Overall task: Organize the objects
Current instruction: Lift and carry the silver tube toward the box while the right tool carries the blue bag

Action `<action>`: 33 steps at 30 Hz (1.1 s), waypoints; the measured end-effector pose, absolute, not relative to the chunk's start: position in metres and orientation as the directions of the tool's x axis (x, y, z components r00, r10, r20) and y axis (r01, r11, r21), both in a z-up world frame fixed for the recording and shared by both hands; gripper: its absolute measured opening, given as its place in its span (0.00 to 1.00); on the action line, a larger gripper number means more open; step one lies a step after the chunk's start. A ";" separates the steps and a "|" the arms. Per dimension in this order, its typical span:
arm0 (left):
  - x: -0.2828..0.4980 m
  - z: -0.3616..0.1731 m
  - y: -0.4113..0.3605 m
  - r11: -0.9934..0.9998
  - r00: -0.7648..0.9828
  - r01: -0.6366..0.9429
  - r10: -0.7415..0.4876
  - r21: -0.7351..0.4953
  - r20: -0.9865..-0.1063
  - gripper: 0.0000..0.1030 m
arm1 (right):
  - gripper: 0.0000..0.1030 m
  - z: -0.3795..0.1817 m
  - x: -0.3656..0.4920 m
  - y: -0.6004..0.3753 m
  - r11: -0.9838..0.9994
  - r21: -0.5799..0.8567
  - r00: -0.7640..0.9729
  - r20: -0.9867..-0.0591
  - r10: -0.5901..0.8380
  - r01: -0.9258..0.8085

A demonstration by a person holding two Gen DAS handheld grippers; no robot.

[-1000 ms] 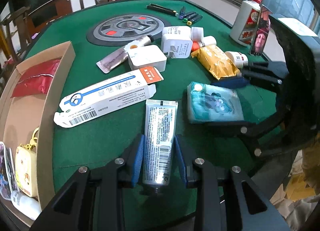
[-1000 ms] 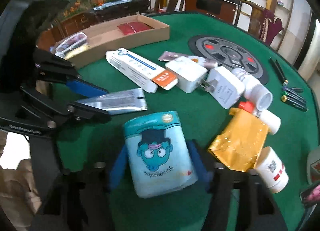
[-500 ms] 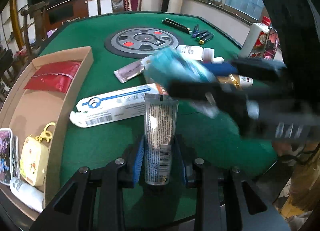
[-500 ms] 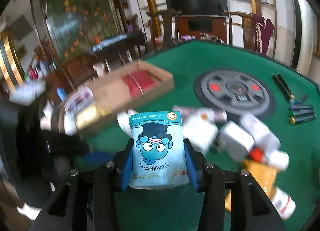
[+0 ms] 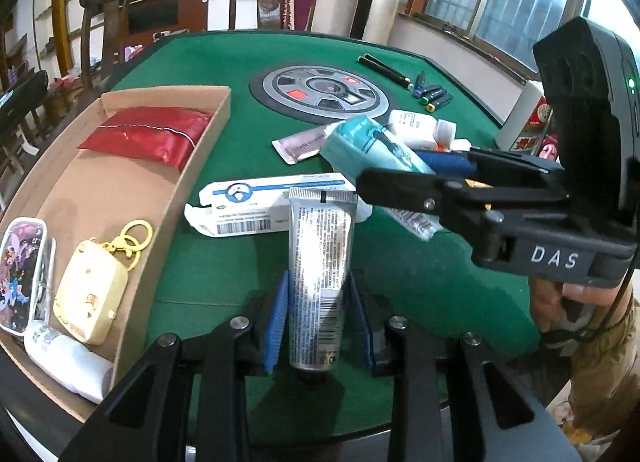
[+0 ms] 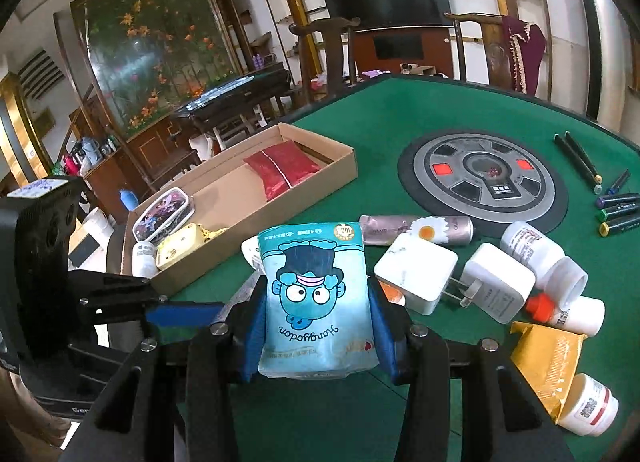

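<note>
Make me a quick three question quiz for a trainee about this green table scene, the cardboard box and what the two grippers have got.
1. True or false: the left gripper is shut on the silver tube.
2. What does the right gripper hold? A) a white charger B) the blue cartoon packet C) a pen
3. Fill in: the large soft item at the far end of the cardboard box is the ____ pouch.

Key: 1 true. 2 B. 3 red.
</note>
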State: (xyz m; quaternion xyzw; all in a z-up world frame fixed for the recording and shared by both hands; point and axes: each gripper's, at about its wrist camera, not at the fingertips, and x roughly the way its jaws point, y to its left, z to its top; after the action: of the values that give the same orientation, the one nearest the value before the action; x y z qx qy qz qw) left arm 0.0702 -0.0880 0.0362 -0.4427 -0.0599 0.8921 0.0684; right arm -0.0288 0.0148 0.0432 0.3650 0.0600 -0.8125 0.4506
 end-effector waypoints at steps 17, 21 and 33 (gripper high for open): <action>0.077 0.056 -0.105 -0.990 -0.651 -0.027 0.125 -0.141 -0.749 0.29 | 0.48 0.045 -0.030 0.011 -0.587 0.261 -0.322 -0.634 -0.703 0.766; 0.079 0.059 -0.108 -0.991 -0.658 -0.020 0.114 -0.135 -0.744 0.29 | 0.48 0.049 -0.028 0.005 -0.576 0.272 -0.317 -0.621 -0.717 0.771; 0.089 0.064 -0.122 -0.990 -0.677 0.003 0.101 -0.140 -0.729 0.29 | 0.48 0.051 -0.022 -0.012 -0.553 0.285 -0.295 -0.612 -0.734 0.783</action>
State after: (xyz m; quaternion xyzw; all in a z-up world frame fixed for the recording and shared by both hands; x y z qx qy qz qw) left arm 0.0888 -0.1217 0.0645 -0.4011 -0.0647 0.9133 0.0268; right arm -0.0218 -0.0119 0.0506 0.3604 0.0340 -0.8041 0.4716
